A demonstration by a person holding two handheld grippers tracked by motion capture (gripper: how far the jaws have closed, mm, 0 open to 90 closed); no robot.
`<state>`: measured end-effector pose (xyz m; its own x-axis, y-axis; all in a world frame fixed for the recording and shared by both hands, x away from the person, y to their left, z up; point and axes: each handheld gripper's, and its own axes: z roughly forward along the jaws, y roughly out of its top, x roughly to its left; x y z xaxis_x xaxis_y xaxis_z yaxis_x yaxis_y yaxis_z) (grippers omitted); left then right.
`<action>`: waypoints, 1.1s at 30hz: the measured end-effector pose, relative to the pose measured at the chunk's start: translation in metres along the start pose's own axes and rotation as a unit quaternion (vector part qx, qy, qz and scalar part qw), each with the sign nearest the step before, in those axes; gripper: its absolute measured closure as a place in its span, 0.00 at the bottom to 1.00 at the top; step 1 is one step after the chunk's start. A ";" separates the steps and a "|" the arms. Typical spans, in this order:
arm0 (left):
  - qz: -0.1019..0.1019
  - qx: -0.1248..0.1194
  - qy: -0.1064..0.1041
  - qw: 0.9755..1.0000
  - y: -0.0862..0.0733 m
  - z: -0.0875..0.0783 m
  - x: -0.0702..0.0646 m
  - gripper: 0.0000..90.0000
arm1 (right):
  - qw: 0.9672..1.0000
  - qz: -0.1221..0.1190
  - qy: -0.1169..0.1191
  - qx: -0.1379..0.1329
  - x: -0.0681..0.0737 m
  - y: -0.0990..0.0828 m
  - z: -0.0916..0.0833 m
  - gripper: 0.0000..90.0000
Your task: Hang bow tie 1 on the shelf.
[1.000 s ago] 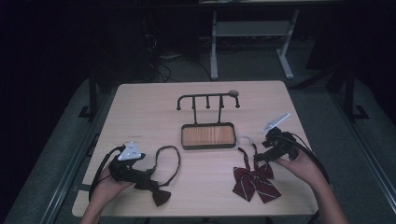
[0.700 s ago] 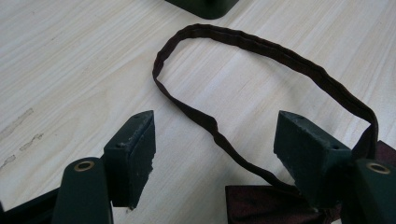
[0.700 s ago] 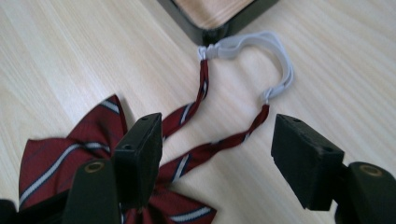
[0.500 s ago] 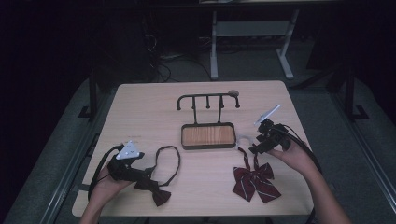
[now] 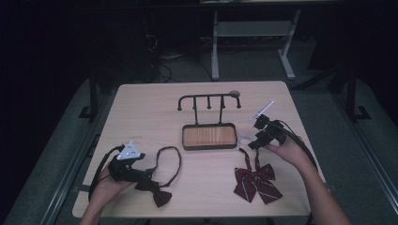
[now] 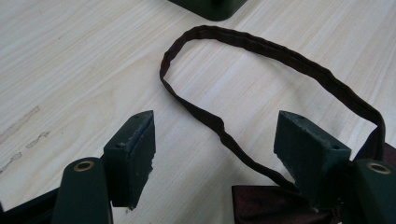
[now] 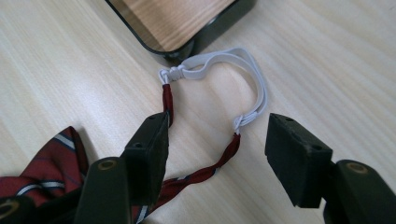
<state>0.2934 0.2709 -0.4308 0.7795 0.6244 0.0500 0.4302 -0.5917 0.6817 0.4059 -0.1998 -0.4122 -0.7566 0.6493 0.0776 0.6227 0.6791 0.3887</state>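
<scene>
Lower left of the high view: the left gripper [image 5: 141, 174] sits low on the pale wood-grain worktop [image 5: 150, 112], right against the dark bow tie [image 5: 157, 193]. In the left gripper view its jaws stand wide, nothing pinched. The tie's dark maroon neck strap [image 6: 261, 46] loops out ahead of them, a narrow, stitched fabric band lying flat, one run passing between the jaws and the knot bunched at the bottom right beside the right-hand jaw.

Centre of the high view: a dark rack [image 5: 209, 99] with short pegs rises from a rectangular tray [image 5: 209, 137] with a black rim and a wooden floor.

Right of centre: the striped bow tie [image 5: 256, 180], red with pale stripes, lies fanned out flat below the right gripper [image 5: 251, 144]. That gripper's jaws have just been closing, yet they remain fairly wide, gripping nothing. In the right gripper view the white elastic band [image 7: 247, 74], smooth and flat, curves just ahead of the pads by the tray corner [image 7: 187, 46]. The twisted red cord [image 7: 219, 161] runs on the worktop between the jaws; the other strand slips behind the left-hand jaw.
</scene>
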 end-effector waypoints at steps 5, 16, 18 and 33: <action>-0.003 -0.001 0.000 1.000 0.000 0.000 0.000 0.33 | 1.000 0.010 -0.001 0.015 -0.004 0.004 0.010 0.46; -0.005 -0.004 0.001 1.000 0.000 -0.001 0.001 0.33 | 0.999 0.021 -0.017 0.046 -0.012 0.005 0.023 0.59; -0.005 -0.007 0.002 1.000 0.000 -0.002 0.001 0.33 | 0.998 0.018 -0.026 0.054 -0.011 0.006 0.025 0.61; -0.004 -0.009 0.001 1.000 0.001 -0.002 0.001 0.33 | 0.996 0.018 -0.035 0.075 -0.010 0.009 0.033 0.83</action>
<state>0.2933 0.2717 -0.4287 0.7751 0.6301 0.0469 0.4278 -0.5780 0.6950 0.4253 -0.1890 -0.4397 -0.7201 0.6936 0.0226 0.6766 0.6945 0.2445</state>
